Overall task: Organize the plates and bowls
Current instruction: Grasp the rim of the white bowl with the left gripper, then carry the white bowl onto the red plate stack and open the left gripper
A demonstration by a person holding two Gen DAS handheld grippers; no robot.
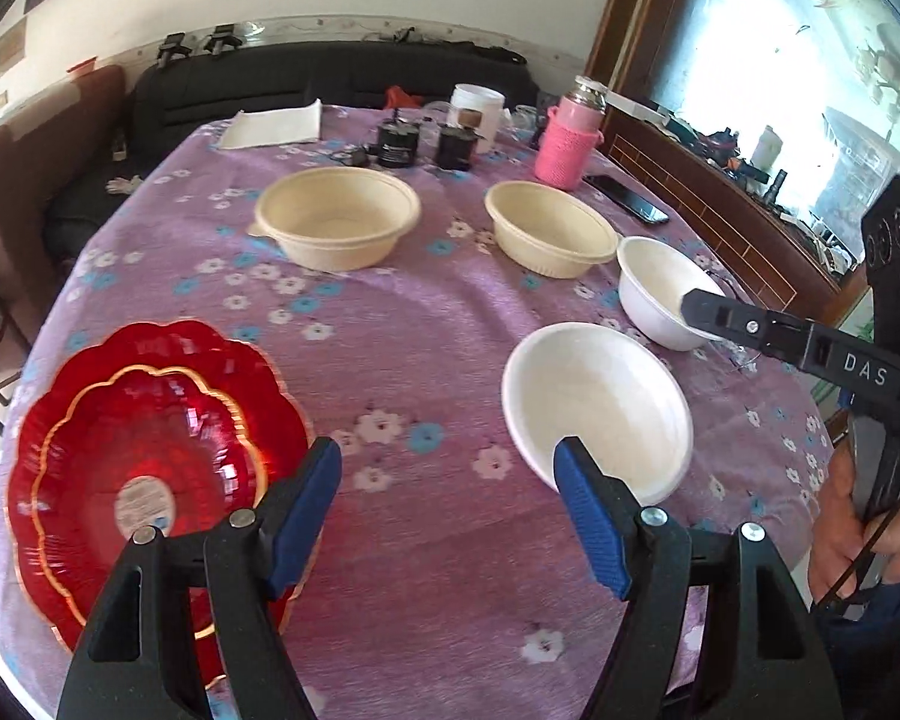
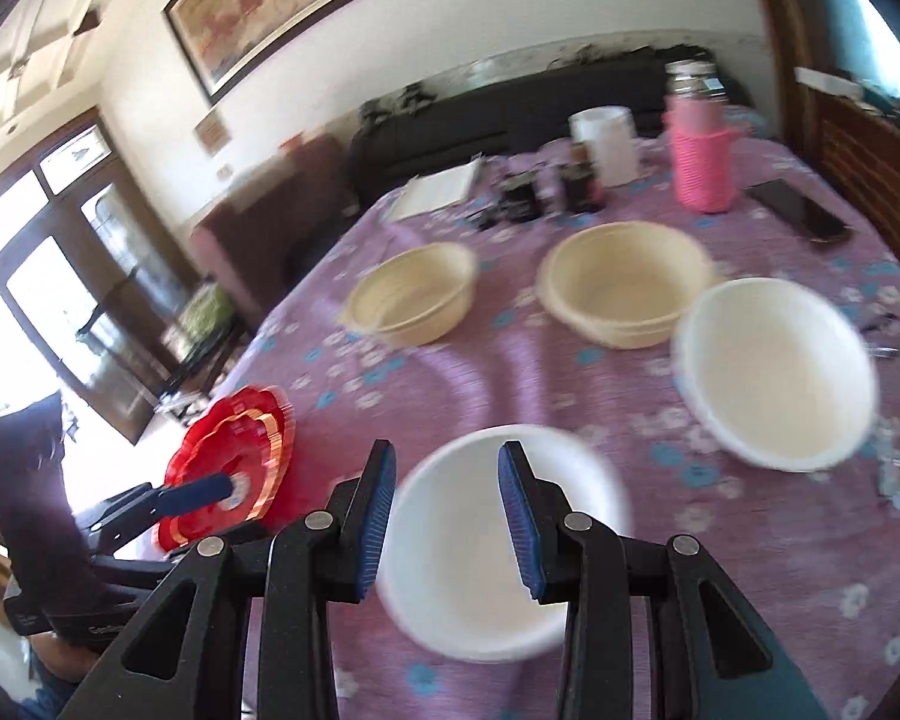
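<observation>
On the table: purple floral tablecloth (image 1: 426, 360) covers the whole top, some wrinkles, motion blur in the right wrist view.

Task items on it:
- stacked red scalloped plates (image 1: 144, 456), gold-edged smaller one nested on the larger, near the left edge
- two cream bowls: left cream bowl (image 1: 337, 217) and right cream bowl (image 1: 549, 227), apart, mid-table
- two white bowls: near white bowl (image 1: 597, 411) and far white bowl (image 1: 660, 291), the far one touching or just beside the right cream bowl's rim

Back of the table: pink-sleeved flask (image 1: 570, 141), white jar (image 1: 476, 114), two dark small containers (image 1: 426, 147), folded white paper (image 1: 273, 126), black phone (image 1: 627, 199) at the right edge.

Room: dark sofa (image 1: 330, 75) behind the table, framed painting (image 2: 306, 0) on the cream wall, brown-framed glass doors (image 2: 72, 276) at left, wooden window ledge (image 1: 720, 204) at right with bright glare and clutter.

Left gripper (image 1: 450, 480): jaws spread, nothing between them, over bare cloth between the red plates and the near white bowl.
Right gripper (image 2: 447, 516): jaws partly apart, empty, hovering above the near white bowl; pads not touching it. Its finger tip shows over the far white bowl in the left wrist view. A hand (image 1: 858, 534) grips its handle.
</observation>
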